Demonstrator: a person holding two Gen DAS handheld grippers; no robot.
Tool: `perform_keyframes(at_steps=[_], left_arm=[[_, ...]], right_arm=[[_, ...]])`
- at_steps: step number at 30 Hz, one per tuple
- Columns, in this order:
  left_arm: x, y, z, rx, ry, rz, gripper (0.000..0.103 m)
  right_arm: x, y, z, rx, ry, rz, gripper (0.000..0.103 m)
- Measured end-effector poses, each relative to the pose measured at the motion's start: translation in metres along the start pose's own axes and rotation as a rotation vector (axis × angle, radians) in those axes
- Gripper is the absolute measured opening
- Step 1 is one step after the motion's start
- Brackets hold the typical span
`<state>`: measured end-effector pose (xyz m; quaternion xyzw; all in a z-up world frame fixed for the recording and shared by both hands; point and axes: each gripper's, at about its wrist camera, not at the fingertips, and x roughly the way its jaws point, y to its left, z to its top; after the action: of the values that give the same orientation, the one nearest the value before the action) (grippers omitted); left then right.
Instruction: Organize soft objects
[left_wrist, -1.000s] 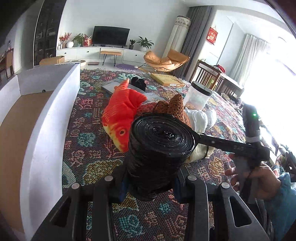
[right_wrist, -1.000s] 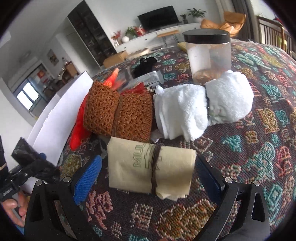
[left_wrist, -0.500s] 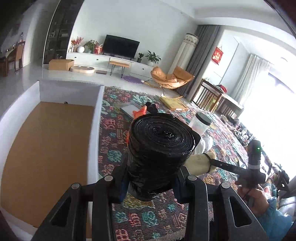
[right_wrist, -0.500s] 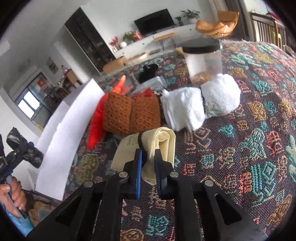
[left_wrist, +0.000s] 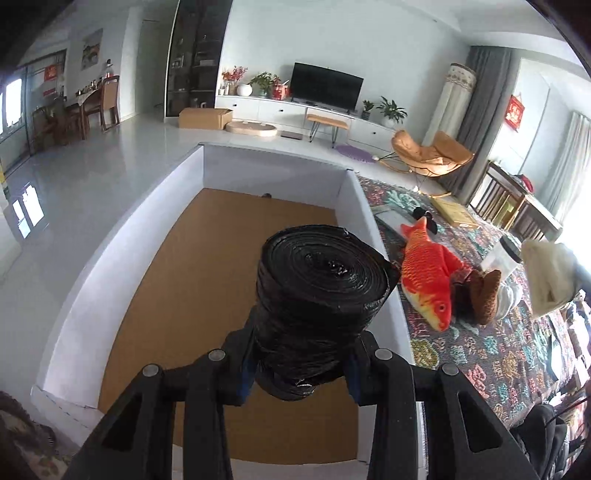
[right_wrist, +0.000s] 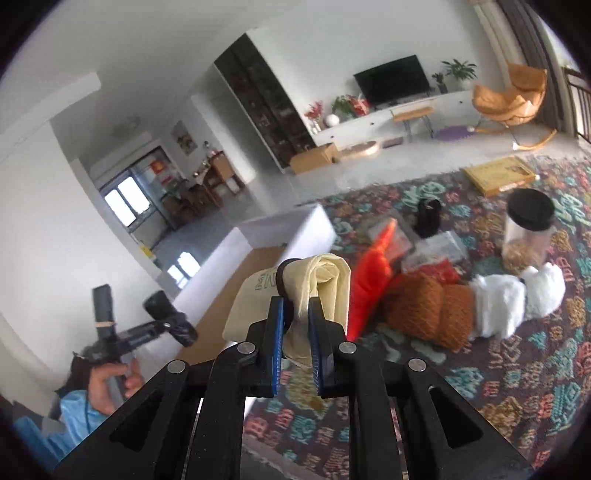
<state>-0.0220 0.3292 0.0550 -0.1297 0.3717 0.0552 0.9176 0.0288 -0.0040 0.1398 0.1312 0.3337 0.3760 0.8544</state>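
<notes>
Swung over the white box (left_wrist: 92, 295), your left gripper (left_wrist: 299, 363) clamps the black roll (left_wrist: 317, 288), while your right gripper (right_wrist: 295, 325) lifts the pinched cream cloth (right_wrist: 317, 291) boxward.

Bright living room: white walls, glossy pale floor (left_wrist: 110, 162), television (left_wrist: 325, 86), orange chair (left_wrist: 430, 153), patterned rug (right_wrist: 517, 369)

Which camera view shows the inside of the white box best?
The left wrist view: it looks down into the box, showing its brown floor. The right wrist view shows only a corner, partly behind the cream cloth.
</notes>
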Motion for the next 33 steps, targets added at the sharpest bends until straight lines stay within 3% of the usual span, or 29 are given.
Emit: perform_keyframes(at_steps=[4, 6, 7, 8, 9, 10, 13, 18, 24, 28, 33], left_arm=[[0.002, 0.02, -0.006, -0.02, 0.012, 0.049, 0.038], [0.004, 0.032, -0.007, -0.052, 0.02, 0.1, 0.047], [0.004, 0.038, -0.008, -0.07, 0.023, 0.128, 0.056], [0.003, 0.044, -0.008, -0.089, 0.016, 0.162, 0.085], [-0.001, 0.05, -0.008, -0.109, -0.009, 0.2, 0.103], [-0.007, 0.053, -0.008, -0.126, -0.045, 0.236, 0.103], [-0.017, 0.064, -0.009, -0.18, -0.087, 0.248, 0.103], [-0.016, 0.034, -0.009, -0.212, -0.108, 0.107, 0.103], [0.0, -0.091, -0.01, 0.017, -0.051, -0.111, 0.103], [0.021, -0.173, -0.03, 0.178, 0.021, -0.213, 0.103], [0.065, -0.227, -0.062, 0.257, 0.132, -0.233, 0.103]], right_arm=[[0.037, 0.06, 0.013, -0.041, 0.04, 0.136, 0.014], [0.065, 0.083, 0.012, -0.07, 0.066, 0.166, 0.017], [0.08, 0.093, 0.009, -0.078, 0.082, 0.184, 0.031], [0.098, 0.098, 0.005, -0.076, 0.117, 0.188, 0.062], [0.112, 0.099, -0.001, -0.065, 0.16, 0.193, 0.081], [0.122, 0.096, -0.007, -0.048, 0.19, 0.2, 0.09], [0.122, 0.073, -0.022, -0.013, 0.194, 0.159, 0.09], [0.093, 0.003, -0.044, -0.036, 0.137, -0.152, 0.09], [0.053, -0.096, -0.083, -0.013, 0.126, -0.624, 0.09], [0.022, -0.141, -0.096, 0.06, 0.102, -0.759, 0.09], [0.004, -0.16, -0.102, 0.074, 0.074, -0.835, 0.09]])
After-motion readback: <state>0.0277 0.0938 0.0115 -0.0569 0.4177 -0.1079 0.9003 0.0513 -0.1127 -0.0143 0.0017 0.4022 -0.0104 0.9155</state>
